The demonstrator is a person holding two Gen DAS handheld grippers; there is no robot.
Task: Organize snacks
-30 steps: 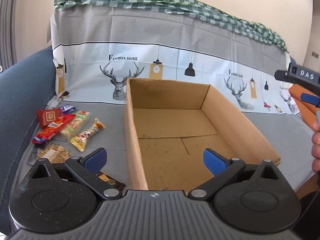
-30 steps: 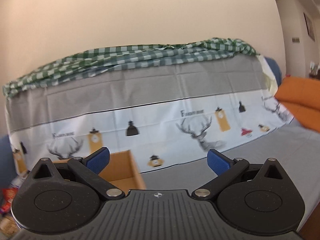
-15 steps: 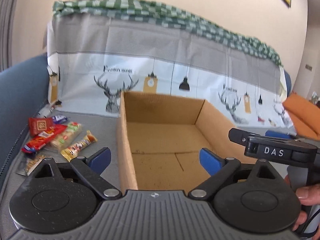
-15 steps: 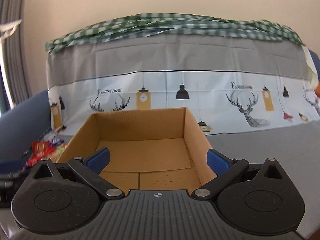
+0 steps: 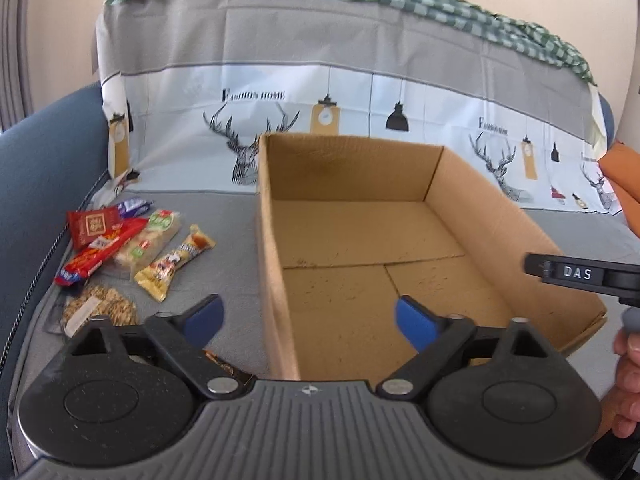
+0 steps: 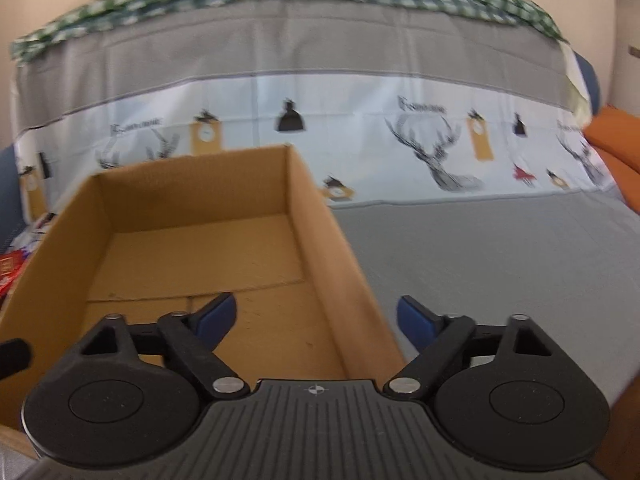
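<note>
Snacks (image 5: pixel 120 248): loose heap of wrapped bars and packets on the grey sofa seat (image 6: pixel 500 260), left of the cardboard box (image 5: pixel 274 264) and near the blue armrest (image 5: pixel 44 168). Same spots as a second ago; none lifted. Box open-topped and empty, standing mid-seat with its far wall just beside the printed backrest cover (image 5: pixel 360 92).

Changed over the last second:
- Left tongs (image 5: pixel 308 314): down from full-wide, closing now, straddling the box's left wall near the near corner. Blue pads not yet touching cardboard; nothing gripped.
- Right tongs (image 6: pixel 316 314): swung down from facing the backrest to facing the box, closing now, straddling the right wall. Pads clear of the cardboard; nothing gripped.
- Both views lower and closer to the box than before.

Reading: probably a two-sided hold on the box walls, to shift or steady the box before any loading. Packing itself not started.

Edges and room:
- Left wall of box between heap and interior; any snack to be lifted over that rim, not slid.
- Narrow strip of bare seat between heap and box; armrest close on the far-left side, so little sideways slack there.
- Right of box: wide bare seat, free out to the orange cushion (image 6: pixel 616 140) at far right.
- Backrest right behind, so no room to push the box farther away.
- Near seat edge hidden under the tongs bodies; overhang not judged.
</note>
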